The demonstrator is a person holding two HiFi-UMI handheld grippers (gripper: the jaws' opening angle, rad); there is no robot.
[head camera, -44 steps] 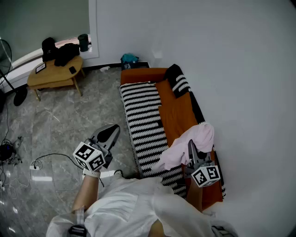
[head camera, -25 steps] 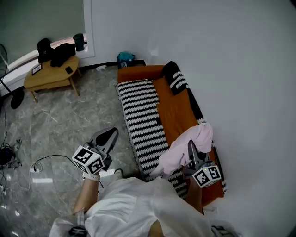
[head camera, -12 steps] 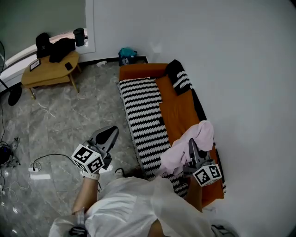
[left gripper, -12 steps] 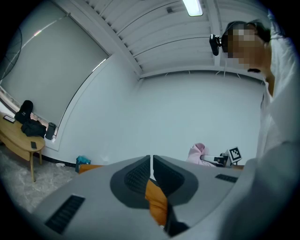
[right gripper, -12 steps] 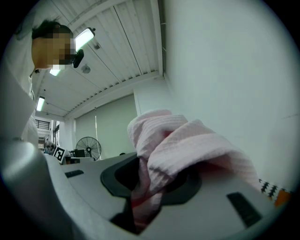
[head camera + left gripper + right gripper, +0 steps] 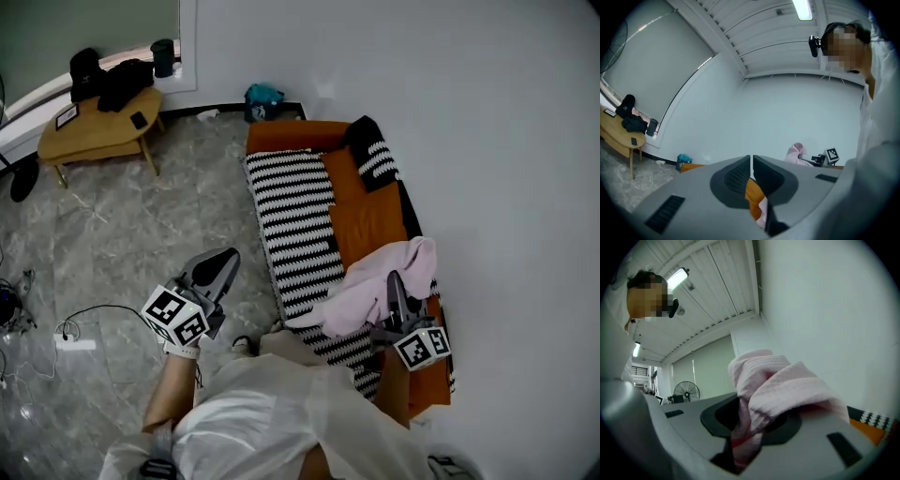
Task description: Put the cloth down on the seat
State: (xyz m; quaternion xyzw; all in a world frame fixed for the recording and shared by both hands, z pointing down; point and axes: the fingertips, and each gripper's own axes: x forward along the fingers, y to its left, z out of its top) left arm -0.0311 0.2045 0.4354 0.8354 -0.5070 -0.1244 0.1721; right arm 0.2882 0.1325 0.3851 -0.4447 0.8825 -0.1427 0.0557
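A pink cloth (image 6: 373,286) hangs bunched from my right gripper (image 6: 395,284), which is shut on it above the near end of the orange sofa (image 6: 370,220). The cloth's lower end trails left onto the black-and-white striped seat cover (image 6: 295,220). In the right gripper view the cloth (image 6: 783,390) fills the space between the jaws of the right gripper (image 6: 749,425) and drapes over them. My left gripper (image 6: 222,263) is shut and holds nothing, out over the floor left of the sofa. From the left gripper view, past the left gripper (image 6: 752,165), the cloth (image 6: 795,153) shows in the distance.
A striped cushion (image 6: 377,157) leans at the sofa's far end, with the white wall close on the right. A wooden side table (image 6: 94,131) with dark items stands far left. A teal bag (image 6: 263,94) lies by the wall. Cables (image 6: 66,333) run over the marble floor.
The cloth has sunk lower and its loose end has spread further left over the striped seat. The right gripper shifted slightly right. The left gripper has barely moved.
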